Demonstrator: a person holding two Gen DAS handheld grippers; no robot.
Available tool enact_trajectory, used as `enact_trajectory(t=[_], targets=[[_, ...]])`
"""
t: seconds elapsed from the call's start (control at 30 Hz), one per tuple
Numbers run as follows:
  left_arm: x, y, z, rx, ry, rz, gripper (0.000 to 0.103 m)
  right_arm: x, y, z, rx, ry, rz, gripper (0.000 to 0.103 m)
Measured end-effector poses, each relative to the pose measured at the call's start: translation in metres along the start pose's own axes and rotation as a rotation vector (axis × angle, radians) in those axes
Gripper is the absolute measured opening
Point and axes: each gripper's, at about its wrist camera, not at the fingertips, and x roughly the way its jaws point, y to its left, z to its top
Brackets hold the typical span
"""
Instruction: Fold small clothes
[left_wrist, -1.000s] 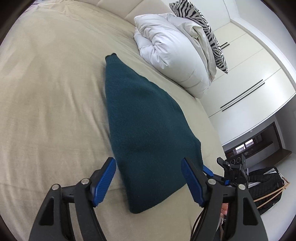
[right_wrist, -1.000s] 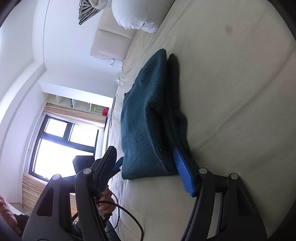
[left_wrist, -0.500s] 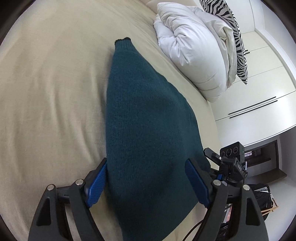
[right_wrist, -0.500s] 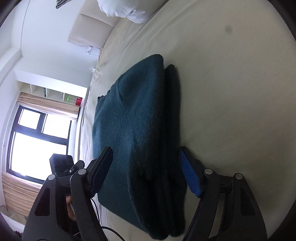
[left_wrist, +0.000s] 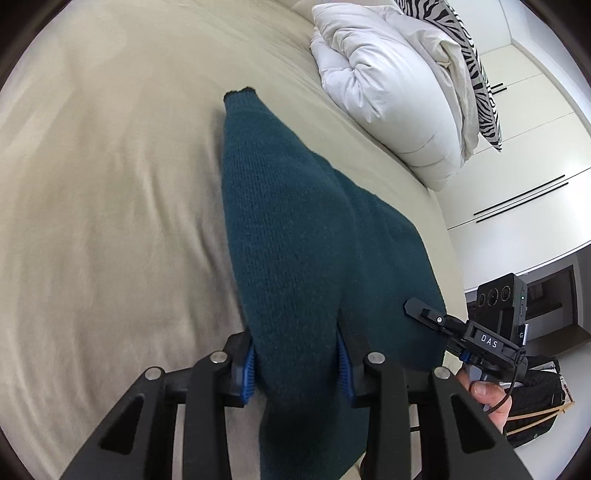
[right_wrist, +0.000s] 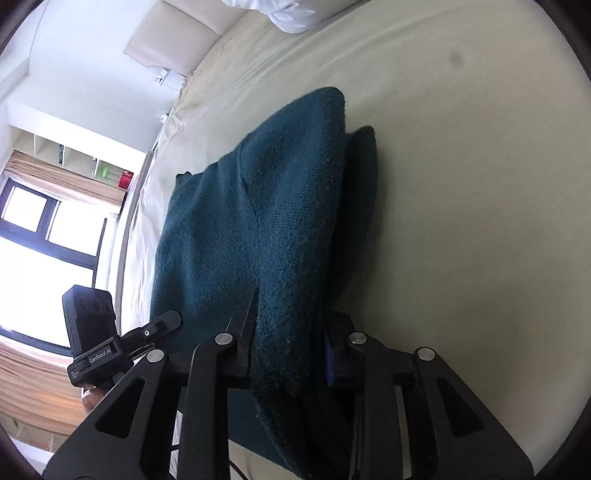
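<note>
Both tongs are closing on the same dark teal knitted garment (left_wrist: 295, 236), which lies folded on a bed (left_wrist: 110, 221) covered by a beige sheet. In the left wrist view, the left tongs (left_wrist: 295, 363) have a raised ridge of the knit bunched between their blue pads (left_wrist: 248, 373), pressed in from either side, while the rest of the garment stretches away toward a narrow end near the white duvet (left_wrist: 384, 88) and a zebra-striped pillow (left_wrist: 476, 70) by the headboard. The right tongs (right_wrist: 290, 360) likewise pinch a thick fold of the garment's near edge, with layers stacked under it (the lower layer shows as a darker strip along the right side). Each camera catches the other device beside the garment: the left view shows the right one at its lower right, gripped by a hand (left_wrist: 484, 398). White wardrobe doors (left_wrist: 517, 155) stand behind the bed, and a bright window (right_wrist: 33, 236) fills the far left of the right view.
</note>
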Motion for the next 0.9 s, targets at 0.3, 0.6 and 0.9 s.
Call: enact_trajectory(t=[0.3, 0.6, 0.9], targets=[[-0.116, 0.036, -0.093, 0.060, -0.074, 0.067, 0.037, -0.021, 0.099, -0.104, -0.165, 0.033, 0.073, 0.023], [-0.177, 0.091, -0.166, 0.006, -0.154, 0.101, 0.037, 0.002, 0.149, -0.211, -0.225, 0.102, 0.171, 0.023], [-0.158, 0.126, -0.189, -0.036, -0.154, 0.091, 0.046, 0.042, 0.107, -0.249, -0.081, 0.116, 0.211, 0.028]])
